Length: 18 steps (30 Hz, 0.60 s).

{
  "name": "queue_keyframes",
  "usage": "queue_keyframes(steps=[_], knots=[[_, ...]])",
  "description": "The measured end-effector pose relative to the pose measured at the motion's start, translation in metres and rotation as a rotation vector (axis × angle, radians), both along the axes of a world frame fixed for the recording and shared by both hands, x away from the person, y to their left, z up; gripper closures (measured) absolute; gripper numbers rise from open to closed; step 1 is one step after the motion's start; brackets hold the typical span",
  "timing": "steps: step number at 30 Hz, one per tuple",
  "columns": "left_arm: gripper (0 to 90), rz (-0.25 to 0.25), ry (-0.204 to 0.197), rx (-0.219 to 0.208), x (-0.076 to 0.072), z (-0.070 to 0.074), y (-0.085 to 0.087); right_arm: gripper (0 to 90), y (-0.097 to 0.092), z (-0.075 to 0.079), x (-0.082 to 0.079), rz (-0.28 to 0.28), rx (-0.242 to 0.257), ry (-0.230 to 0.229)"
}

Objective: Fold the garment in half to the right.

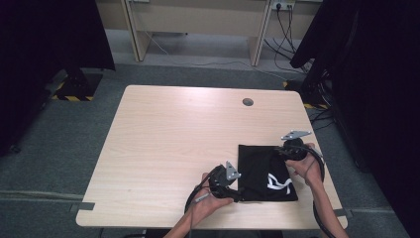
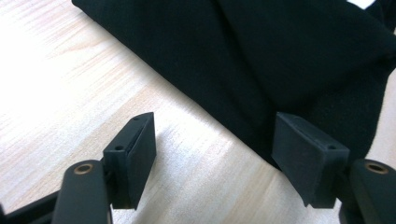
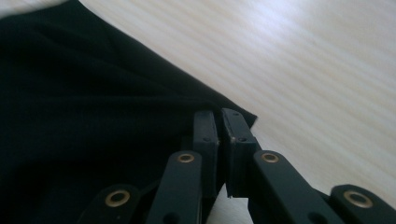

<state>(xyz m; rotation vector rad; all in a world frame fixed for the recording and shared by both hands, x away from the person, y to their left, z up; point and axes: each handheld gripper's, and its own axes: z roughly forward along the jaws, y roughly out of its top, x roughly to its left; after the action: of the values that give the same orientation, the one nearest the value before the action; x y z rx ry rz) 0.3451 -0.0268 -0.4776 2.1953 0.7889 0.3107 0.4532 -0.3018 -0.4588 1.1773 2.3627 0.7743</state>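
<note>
High view: a folded black garment (image 1: 265,173) lies flat at the near right of the table (image 1: 163,148). The right gripper (image 3: 219,135) has its jaws closed at the garment's far right corner, apparently pinching the cloth. The left gripper (image 2: 215,154) stands part open, straddling the near left edge without clamping it. Judged step: securing both corners. Next, close the left jaws on the cloth.

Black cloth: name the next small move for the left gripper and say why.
Probably close the left gripper on the black cloth. Its jaws stand open at the near corner, one pad against the cloth, while the right gripper is shut on the far corner.
</note>
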Motion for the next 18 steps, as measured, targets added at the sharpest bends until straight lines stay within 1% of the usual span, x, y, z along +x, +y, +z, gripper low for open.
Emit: queue_keyframes(steps=[1,3,4,5,6,8,9,10,12,14,15,18], knots=[[30.1,0.0,-0.001,-0.001,0.0,0.0,0.0,85.6,-0.002,-0.002,0.001,-0.008,0.028,-0.012],[30.0,-0.001,0.0,0.001,0.0,0.0,0.0,84.5,-0.004,-0.003,0.0,0.001,0.031,-0.025],[30.0,-0.002,0.001,0.001,0.0,0.0,0.0,80.8,-0.004,-0.003,0.0,0.007,0.027,-0.03],[30.0,-0.002,0.001,0.001,0.0,0.0,0.0,73.9,-0.004,-0.002,0.0,-0.004,0.022,-0.031],[29.9,0.0,0.0,-0.002,0.0,0.0,0.0,69.3,-0.005,-0.001,0.0,-0.024,0.02,-0.033],[28.1,0.004,-0.002,-0.001,0.0,0.0,0.0,61.1,-0.006,0.003,-0.002,-0.044,0.054,-0.034],[26.4,0.005,-0.006,-0.002,-0.001,0.001,0.0,57.9,-0.006,0.006,-0.004,-0.047,0.058,-0.033],[25.0,0.006,-0.008,-0.008,-0.003,0.002,0.001,55.7,-0.006,0.009,-0.007,-0.043,0.057,-0.046],[23.0,0.015,-0.008,-0.028,-0.005,0.003,0.002,52.9,-0.006,0.018,-0.014,-0.037,0.068,-0.065],[21.6,0.012,-0.014,-0.028,-0.007,0.004,0.003,51.9,-0.005,0.024,-0.022,-0.022,0.068,-0.068],[21.0,0.011,-0.013,-0.034,-0.009,0.005,0.003,51.5,-0.005,0.026,-0.026,-0.003,0.06,-0.074],[19.3,0.006,-0.012,-0.036,-0.013,0.006,0.001,51.0,-0.002,0.027,-0.041,0.025,0.054,-0.066]])
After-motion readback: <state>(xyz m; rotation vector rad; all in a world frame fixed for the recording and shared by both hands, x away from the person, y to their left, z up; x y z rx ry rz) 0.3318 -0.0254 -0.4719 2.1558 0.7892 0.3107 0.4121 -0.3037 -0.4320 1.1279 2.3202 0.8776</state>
